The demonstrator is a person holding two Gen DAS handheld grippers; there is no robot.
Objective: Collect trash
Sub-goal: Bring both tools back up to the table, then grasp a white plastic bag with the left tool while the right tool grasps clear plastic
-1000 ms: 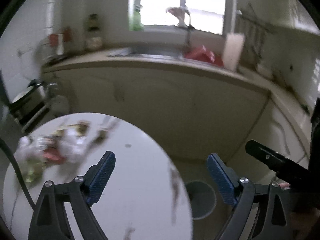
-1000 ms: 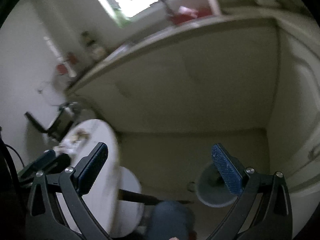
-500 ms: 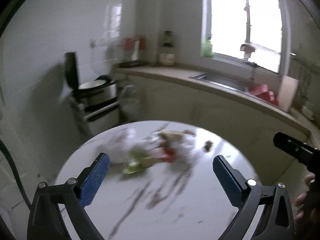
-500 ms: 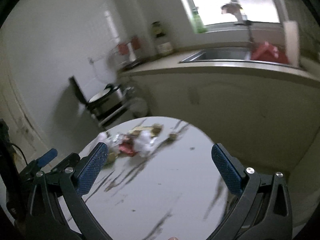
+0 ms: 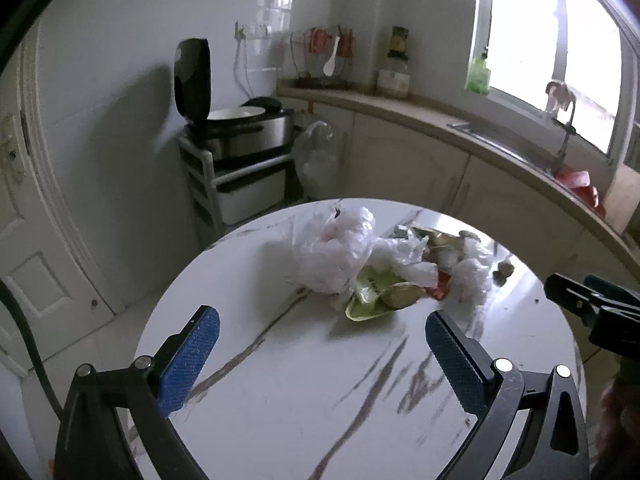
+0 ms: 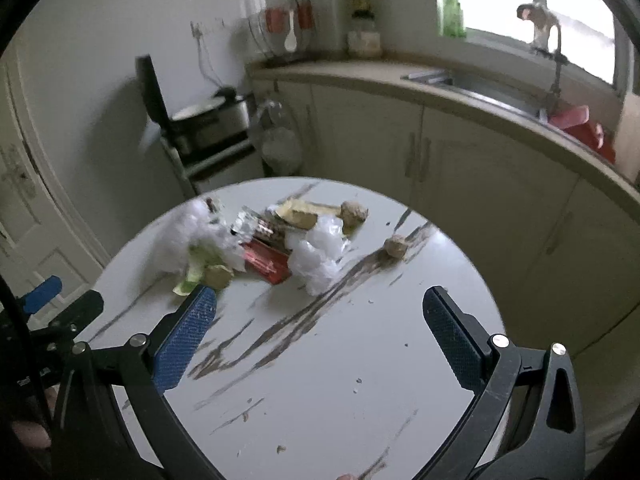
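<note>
Left wrist view is showing the trash pile (image 5: pixel 384 264) sitting untouched on the far half of the round table (image 5: pixel 304 408). Left gripper (image 5: pixel 320 344) and right gripper (image 6: pixel 318 322) are both gaping wide, holding nothing; collecting is looking unstarted.

Rice cooker (image 5: pixel 240 128) open on cart (image 5: pixel 236 184); sink (image 6: pixel 480 84) under window (image 5: pixel 560 40).

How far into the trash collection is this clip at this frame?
Nothing looks collected yet. The trash pile lies on the round table: white plastic bag, green wrapper, red wrapper, and a stray brown lump beside it. The left gripper and right gripper are open and empty. All picking remains.
</note>
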